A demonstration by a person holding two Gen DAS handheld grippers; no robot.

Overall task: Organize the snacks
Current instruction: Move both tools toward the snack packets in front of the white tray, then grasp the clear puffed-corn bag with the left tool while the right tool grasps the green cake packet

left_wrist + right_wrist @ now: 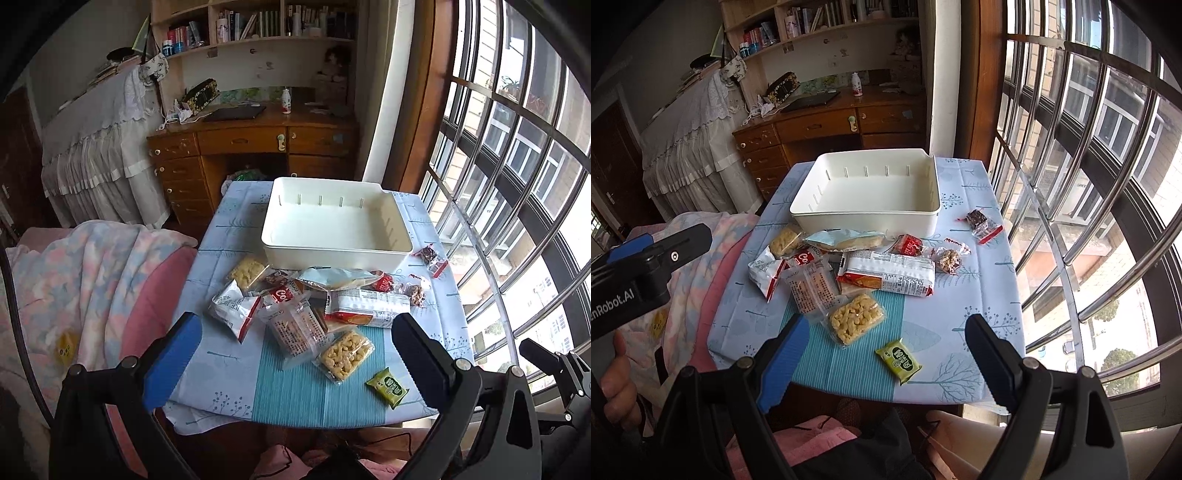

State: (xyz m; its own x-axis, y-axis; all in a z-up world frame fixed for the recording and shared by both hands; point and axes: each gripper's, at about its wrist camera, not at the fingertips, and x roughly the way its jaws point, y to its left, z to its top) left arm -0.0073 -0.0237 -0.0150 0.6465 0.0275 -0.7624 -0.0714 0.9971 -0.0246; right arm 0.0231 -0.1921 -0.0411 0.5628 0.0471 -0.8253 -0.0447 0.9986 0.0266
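Note:
An empty white bin stands at the far side of a small table with a blue cloth. A heap of snack packets lies in front of it: a long white-and-red biscuit pack, a yellow puffed bar, a green packet nearest me, and small nut packets. My left gripper and right gripper are both open and empty, held above the table's near edge.
A bed with a pink and blue blanket lies left of the table. A barred window runs along the right. A wooden desk stands behind. The left gripper shows at the right wrist view's left edge.

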